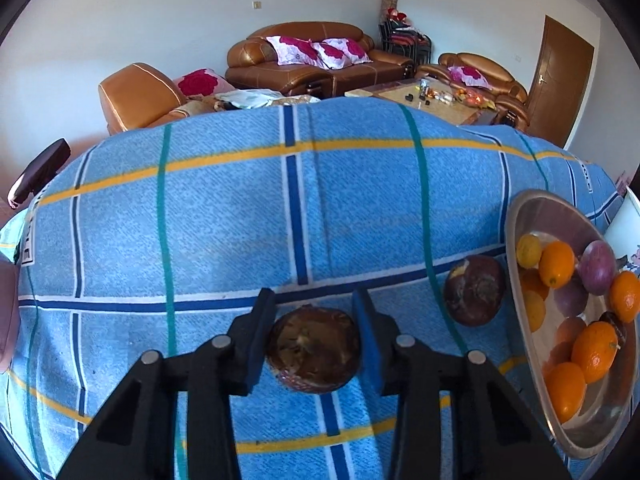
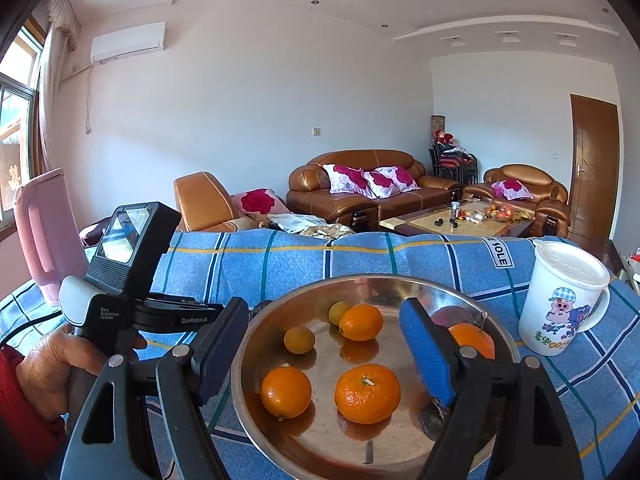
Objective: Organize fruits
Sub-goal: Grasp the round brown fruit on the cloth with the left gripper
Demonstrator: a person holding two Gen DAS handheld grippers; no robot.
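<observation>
left tongs (image 1: 314, 320) clamped; right tongs (image 2: 324, 336) agape

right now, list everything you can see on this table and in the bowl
checked cloth: one, blue, covering the table
metal bowl: one, silver, on the cloth
mandarins: four, orange, in the bowl
small round fruits: two, yellow, in the bowl
purple fruit: at least one, in the bowl
dark brown fruits: two, on the cloth left of the bowl
lidded cup: one, white with a cartoon pig, right of the bowl
jug: one, pink, far left
left gripper: black, jaws shut on one brown fruit
right gripper: jaws open over the bowl
left hand: red sleeve
</observation>
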